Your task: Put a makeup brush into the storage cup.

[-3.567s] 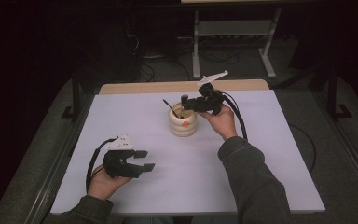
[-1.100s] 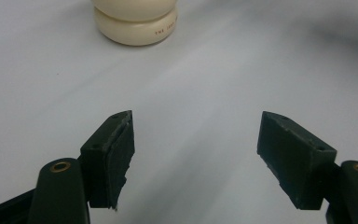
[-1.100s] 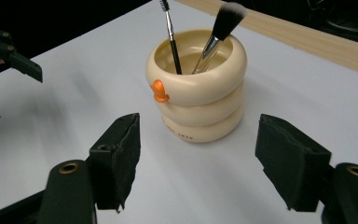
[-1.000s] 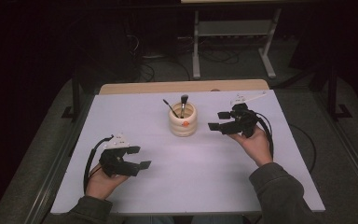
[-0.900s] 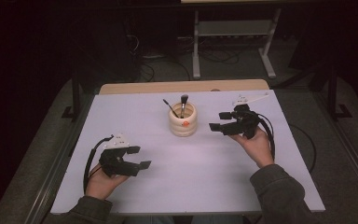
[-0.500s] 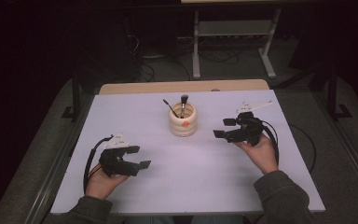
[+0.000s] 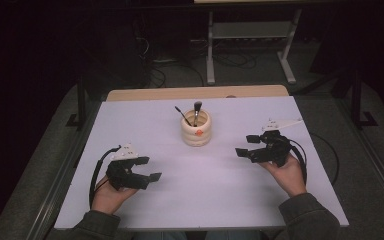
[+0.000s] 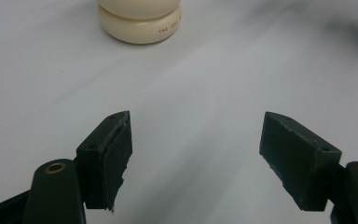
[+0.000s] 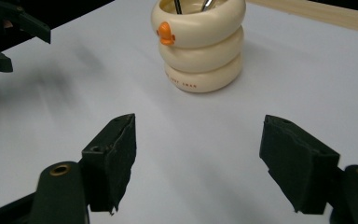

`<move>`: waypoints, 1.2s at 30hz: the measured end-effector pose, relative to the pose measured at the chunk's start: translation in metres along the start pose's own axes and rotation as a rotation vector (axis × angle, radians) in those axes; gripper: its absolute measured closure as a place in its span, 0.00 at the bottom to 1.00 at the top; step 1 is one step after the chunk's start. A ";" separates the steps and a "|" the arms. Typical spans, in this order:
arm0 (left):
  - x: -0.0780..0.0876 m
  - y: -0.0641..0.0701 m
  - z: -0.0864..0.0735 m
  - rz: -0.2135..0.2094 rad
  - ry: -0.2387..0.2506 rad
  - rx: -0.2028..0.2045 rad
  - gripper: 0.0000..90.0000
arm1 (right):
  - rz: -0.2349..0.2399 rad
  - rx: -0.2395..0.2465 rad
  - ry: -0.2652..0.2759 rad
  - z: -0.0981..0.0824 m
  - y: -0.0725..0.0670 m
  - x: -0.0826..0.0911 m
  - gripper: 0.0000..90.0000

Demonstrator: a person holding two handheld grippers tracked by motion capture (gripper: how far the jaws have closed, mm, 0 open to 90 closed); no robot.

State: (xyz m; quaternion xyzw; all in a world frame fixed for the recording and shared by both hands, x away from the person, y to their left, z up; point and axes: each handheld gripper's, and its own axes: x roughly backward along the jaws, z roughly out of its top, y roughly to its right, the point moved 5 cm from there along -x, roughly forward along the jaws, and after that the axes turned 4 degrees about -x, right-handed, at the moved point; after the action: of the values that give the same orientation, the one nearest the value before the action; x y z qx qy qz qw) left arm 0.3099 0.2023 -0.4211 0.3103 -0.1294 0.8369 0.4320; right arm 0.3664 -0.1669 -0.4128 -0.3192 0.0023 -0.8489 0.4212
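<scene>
I hold my left gripper (image 7: 145, 169) and right gripper (image 7: 247, 145) low over the white surface (image 7: 215, 190), fingers spread wide, grasping nothing. The cream ringed cup (image 7: 196, 128) stands between them holding two brushes (image 7: 196, 111). A careless sideways sweep could topple it.

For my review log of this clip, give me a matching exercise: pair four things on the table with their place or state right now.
Things:
1. left tongs
2. right tongs
3. cream ringed holder
4. two brushes

Places or states:
A. standing upright inside the holder
B. open, near the table's right side
C. mid-table, toward the far edge
D. open, at the near left of the table

Pairs: 1-D, 2-B, 3-C, 4-A
</scene>
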 end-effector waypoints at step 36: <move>-0.003 0.005 -0.017 -0.001 -0.015 0.005 0.25 | -0.040 -0.059 -0.016 -0.055 0.004 0.017 0.20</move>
State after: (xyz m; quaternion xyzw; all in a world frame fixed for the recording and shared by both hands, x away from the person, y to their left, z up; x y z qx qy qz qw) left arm 0.3008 0.2056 -0.4360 0.3180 -0.1303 0.8345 0.4308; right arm 0.3320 -0.1966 -0.4483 -0.3382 0.0176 -0.8543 0.3944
